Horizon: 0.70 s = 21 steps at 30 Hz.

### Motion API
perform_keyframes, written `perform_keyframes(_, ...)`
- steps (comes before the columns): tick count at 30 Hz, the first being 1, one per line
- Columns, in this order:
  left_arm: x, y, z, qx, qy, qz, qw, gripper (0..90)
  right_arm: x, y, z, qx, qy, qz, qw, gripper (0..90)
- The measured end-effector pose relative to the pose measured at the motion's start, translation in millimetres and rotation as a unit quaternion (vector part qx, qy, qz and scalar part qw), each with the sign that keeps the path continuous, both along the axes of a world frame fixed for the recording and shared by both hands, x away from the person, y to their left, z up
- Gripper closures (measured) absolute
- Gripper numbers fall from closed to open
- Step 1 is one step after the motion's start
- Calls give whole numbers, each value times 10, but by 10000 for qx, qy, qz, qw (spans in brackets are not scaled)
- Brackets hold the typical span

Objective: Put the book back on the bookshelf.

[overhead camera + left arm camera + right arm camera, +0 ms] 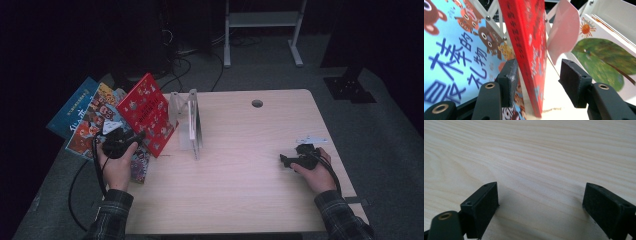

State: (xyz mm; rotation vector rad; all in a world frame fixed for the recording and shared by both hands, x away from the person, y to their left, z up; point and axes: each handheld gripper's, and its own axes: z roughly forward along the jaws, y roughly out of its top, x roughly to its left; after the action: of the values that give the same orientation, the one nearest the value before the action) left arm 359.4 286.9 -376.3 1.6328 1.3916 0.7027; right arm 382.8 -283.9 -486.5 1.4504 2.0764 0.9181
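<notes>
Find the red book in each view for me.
High view: red book left of centre, tilted, by the left gripper.
Left gripper view: red book centre, between the open jaws.
Right gripper view: bare table.
Shared landmark: the clear stand.

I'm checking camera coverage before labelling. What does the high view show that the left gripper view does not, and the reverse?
High view alone: the whole pale wooden table, the right hand-held gripper resting on it, and the fanned picture books.

Left gripper view alone: the left hand-held gripper has jaws apart, straddling the book's lower edge, one black pad close against its spine side.

Both: the red hardcover picture book standing tilted, and the white book stand.
</notes>
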Motion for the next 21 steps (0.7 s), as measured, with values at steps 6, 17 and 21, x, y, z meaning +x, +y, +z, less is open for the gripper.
perform_keyframes(6,-115,-63,-26,50,88,-248,9996,480,0,0,0,0,0,-1,10000,118)
perform_keyframes(17,-215,-308,-139,255,559,-1082,9922,366,-3,-2,0,-3,-2,2,10000,118)
perform_keyframes(21,-252,-439,-225,358,808,-1427,9858,310,-5,-3,0,-8,-2,6,10000,118)
